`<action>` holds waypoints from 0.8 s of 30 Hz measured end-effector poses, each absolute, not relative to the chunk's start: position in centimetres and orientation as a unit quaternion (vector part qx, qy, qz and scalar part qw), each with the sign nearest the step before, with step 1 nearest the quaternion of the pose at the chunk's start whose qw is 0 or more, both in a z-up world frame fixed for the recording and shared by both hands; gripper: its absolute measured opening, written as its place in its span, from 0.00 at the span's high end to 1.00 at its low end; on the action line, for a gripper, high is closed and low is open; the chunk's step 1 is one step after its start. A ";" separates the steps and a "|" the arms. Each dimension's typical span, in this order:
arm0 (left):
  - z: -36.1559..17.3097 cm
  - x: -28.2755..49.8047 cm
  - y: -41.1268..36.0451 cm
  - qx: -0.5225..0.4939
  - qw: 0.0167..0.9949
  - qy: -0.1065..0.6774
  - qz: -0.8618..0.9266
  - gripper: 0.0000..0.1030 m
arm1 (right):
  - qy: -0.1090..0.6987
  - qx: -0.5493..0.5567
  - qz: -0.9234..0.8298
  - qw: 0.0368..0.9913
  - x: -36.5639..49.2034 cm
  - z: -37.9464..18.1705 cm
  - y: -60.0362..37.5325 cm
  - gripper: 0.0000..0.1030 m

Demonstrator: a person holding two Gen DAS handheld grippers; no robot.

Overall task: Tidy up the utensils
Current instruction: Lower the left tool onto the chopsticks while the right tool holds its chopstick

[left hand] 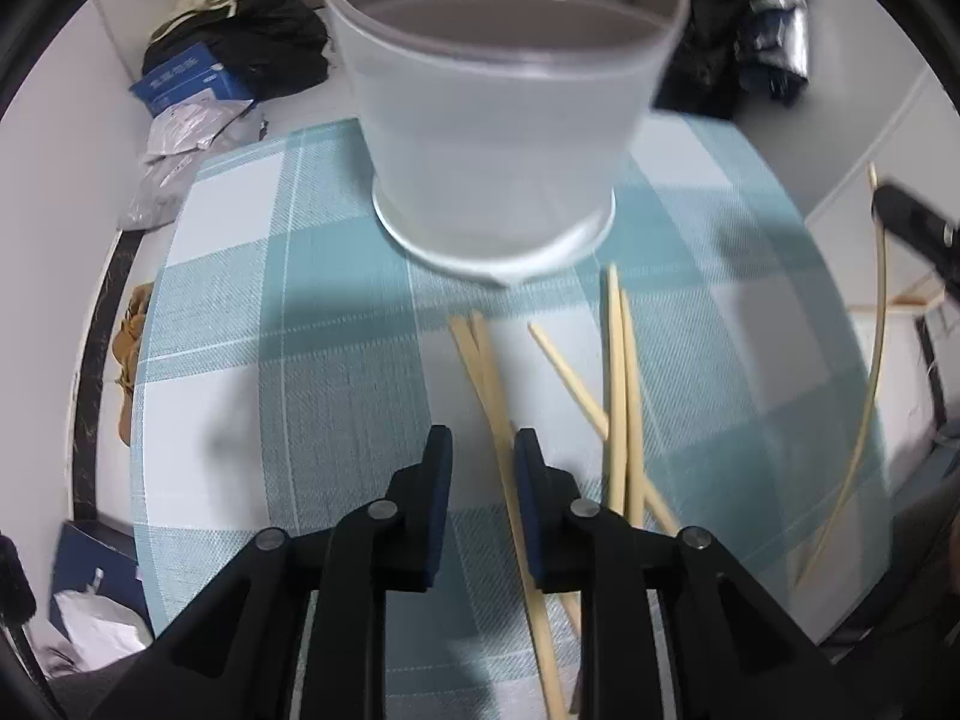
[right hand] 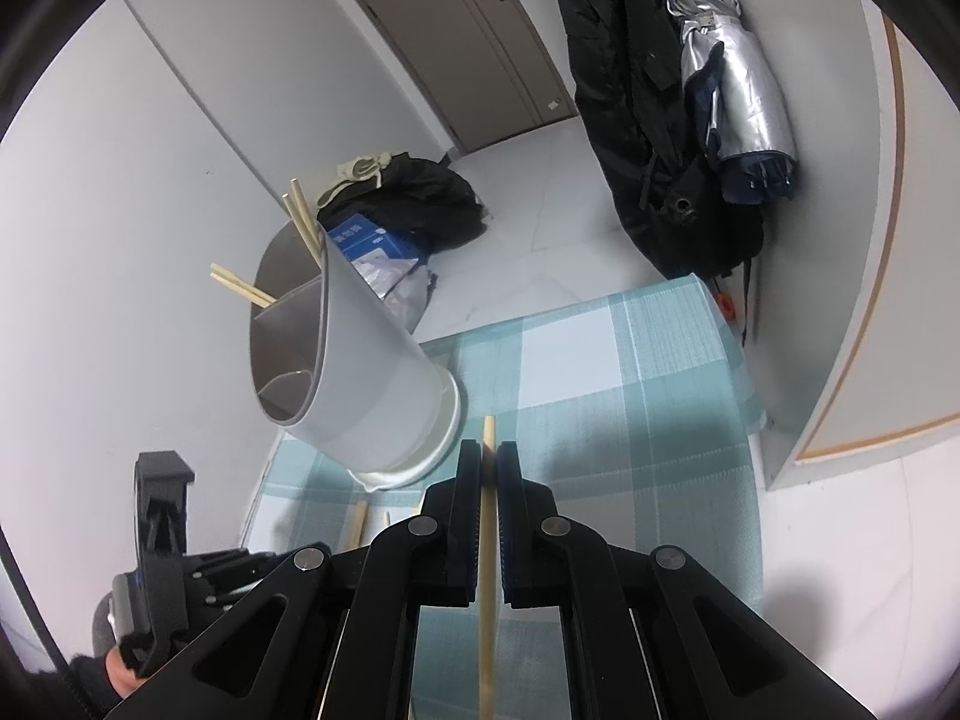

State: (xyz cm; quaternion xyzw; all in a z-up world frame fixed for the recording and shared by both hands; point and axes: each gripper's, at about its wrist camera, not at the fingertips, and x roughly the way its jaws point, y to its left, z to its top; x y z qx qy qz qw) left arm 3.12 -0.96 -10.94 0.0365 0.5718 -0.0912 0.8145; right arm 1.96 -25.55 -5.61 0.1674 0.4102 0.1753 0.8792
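Right wrist view: right claw grips one chopstick; utensil holder at ten o'clock. Left claw gapes above loose chopsticks.

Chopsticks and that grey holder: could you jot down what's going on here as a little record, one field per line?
Surface: checked cloth
Holder: grey divided cup, upright on the cloth
In holder: chopsticks poking out of the top
Loose chopsticks: several lying on the cloth before the holder
Right gripper: fingers shut on one chopstick
Left gripper: open, empty, above the loose chopsticks
Background: door, umbrella
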 end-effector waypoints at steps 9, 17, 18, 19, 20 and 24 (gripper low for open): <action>-11.0 3.2 0.0 0.042 0.817 0.569 -0.084 0.72 | 0.412 0.169 0.173 0.878 2.0 -5.8 -25.5 0.96; -10.9 2.8 0.6 0.019 0.814 0.577 -0.067 0.72 | 0.414 0.167 0.173 0.878 2.1 -5.9 -25.3 0.96; -10.7 2.7 0.5 0.022 0.815 0.575 -0.060 0.72 | 0.414 0.166 0.173 0.878 2.1 -5.9 -25.3 0.96; -10.6 2.6 0.4 0.032 0.815 0.575 -0.057 0.72 | 0.414 0.166 0.173 0.878 2.1 -5.9 -25.2 0.96; -10.7 2.4 0.2 0.042 0.811 0.580 -0.056 0.72 | 0.414 0.166 0.173 0.878 2.1 -6.0 -25.2 0.96; -11.2 2.2 0.5 0.043 0.804 0.591 -0.053 0.72 | 0.416 0.166 0.172 0.877 2.2 -6.1 -25.2 0.96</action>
